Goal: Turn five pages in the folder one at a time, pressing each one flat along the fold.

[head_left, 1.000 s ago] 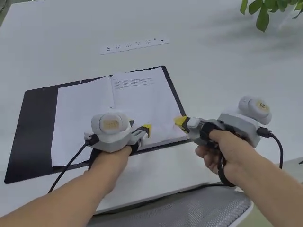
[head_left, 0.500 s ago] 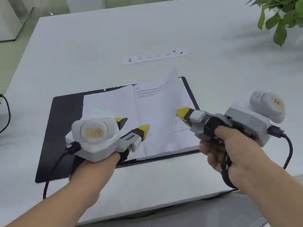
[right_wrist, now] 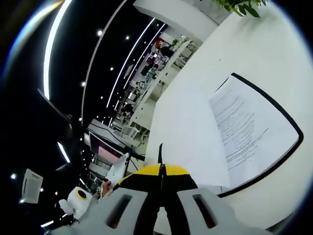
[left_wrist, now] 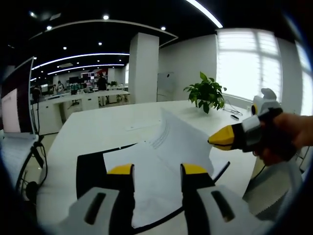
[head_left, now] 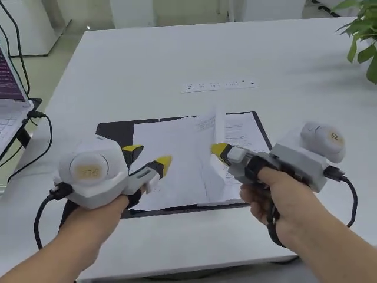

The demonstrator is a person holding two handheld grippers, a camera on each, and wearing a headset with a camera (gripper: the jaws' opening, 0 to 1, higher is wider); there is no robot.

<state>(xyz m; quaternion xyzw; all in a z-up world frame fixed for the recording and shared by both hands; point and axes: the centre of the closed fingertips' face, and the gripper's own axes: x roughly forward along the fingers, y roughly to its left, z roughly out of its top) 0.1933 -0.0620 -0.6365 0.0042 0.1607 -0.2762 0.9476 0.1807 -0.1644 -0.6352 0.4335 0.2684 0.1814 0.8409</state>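
bright, even daylight in the head view — the white tabletop [head_left: 177,65] is close to washed out, and the shadows on it are faint and soft-edged. the raised page [head_left: 215,127] looks slightly smeared. in the left gripper view the window [left_wrist: 249,63] at the right is blown to plain white, while the ceiling [left_wrist: 98,34] is dark around small spots and a light strip [left_wrist: 205,12]. both gripper views bend straight lines toward their edges — in the right gripper view the ceiling lights [right_wrist: 49,54] curve into long streaks, and the right hand-held gripper [right_wrist: 160,172], close to the lens, is soft.
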